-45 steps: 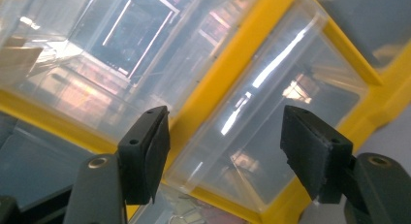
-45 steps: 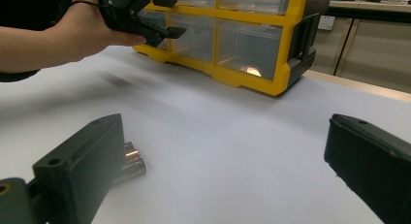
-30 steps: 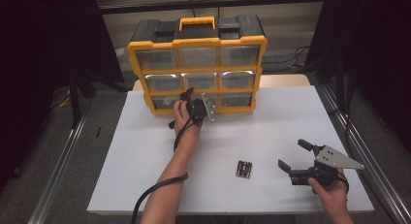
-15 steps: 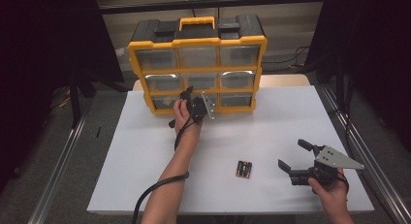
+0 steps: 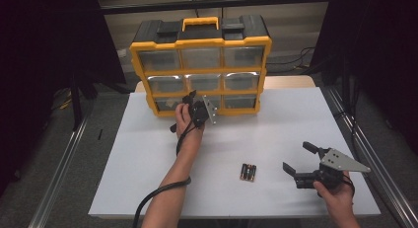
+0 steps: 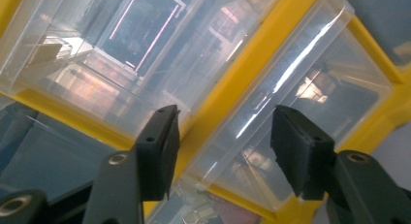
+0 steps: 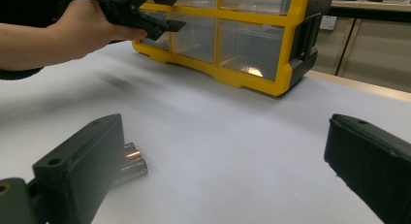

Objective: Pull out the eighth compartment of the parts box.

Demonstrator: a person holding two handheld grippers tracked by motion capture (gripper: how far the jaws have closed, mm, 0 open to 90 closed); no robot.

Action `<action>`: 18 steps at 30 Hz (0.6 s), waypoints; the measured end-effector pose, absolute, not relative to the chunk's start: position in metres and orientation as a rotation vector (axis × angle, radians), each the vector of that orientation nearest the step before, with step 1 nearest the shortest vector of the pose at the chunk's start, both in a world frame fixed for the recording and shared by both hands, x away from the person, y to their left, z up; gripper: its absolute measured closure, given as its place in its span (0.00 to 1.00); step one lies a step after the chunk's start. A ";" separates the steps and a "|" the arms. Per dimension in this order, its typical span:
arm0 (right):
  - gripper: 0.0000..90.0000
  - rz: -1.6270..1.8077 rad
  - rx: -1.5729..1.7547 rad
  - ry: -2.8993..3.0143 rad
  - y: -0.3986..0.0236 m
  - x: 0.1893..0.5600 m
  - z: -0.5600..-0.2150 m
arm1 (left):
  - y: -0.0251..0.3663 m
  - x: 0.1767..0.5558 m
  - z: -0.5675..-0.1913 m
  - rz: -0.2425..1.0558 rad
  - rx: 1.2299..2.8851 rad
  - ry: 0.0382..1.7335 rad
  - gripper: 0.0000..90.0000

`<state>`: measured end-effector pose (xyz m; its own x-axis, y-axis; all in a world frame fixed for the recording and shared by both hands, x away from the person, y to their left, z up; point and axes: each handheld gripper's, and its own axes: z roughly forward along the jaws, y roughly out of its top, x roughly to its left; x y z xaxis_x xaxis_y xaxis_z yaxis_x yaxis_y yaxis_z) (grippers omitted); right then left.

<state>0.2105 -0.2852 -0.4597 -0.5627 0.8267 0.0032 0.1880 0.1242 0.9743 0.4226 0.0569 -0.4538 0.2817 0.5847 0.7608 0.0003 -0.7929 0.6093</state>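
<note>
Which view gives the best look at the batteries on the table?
The high view: the batteries lie whole and unobstructed on the white table, apart from the right claw. The right gripper view is closer, but its own jaw hides part of the batteries. The left gripper view faces the clear drawers of the organizer.

No readable text or labels anywhere
</note>
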 end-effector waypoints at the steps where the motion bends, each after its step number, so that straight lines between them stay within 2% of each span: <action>1: 0.01 1.467 0.979 1.847 -0.285 0.210 -0.460 | 0.057 0.421 -0.453 1.546 2.084 0.504 0.54; 2: 0.01 1.467 0.978 1.846 -0.285 0.211 -0.460 | 0.057 0.419 -0.455 1.523 2.089 0.502 0.55; 4: 0.01 1.471 0.981 1.847 -0.284 0.211 -0.460 | 0.057 0.415 -0.454 1.558 2.097 0.462 0.59; 7: 0.01 1.469 0.982 1.847 -0.285 0.211 -0.460 | 0.059 0.411 -0.456 1.511 2.093 0.474 0.66; 10: 0.01 1.467 0.977 1.849 -0.285 0.211 -0.460 | 0.060 0.407 -0.455 1.525 2.120 0.417 0.67; 18: 0.01 1.468 0.976 1.851 -0.284 0.211 -0.460 | 0.060 0.398 -0.455 1.529 2.130 0.403 0.69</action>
<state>0.2110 -0.2841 -0.4599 -0.5661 0.8243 0.0020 0.1893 0.1276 0.9736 0.3985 0.0596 -0.4545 0.3311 0.5003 0.8000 -0.0407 -0.8395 0.5419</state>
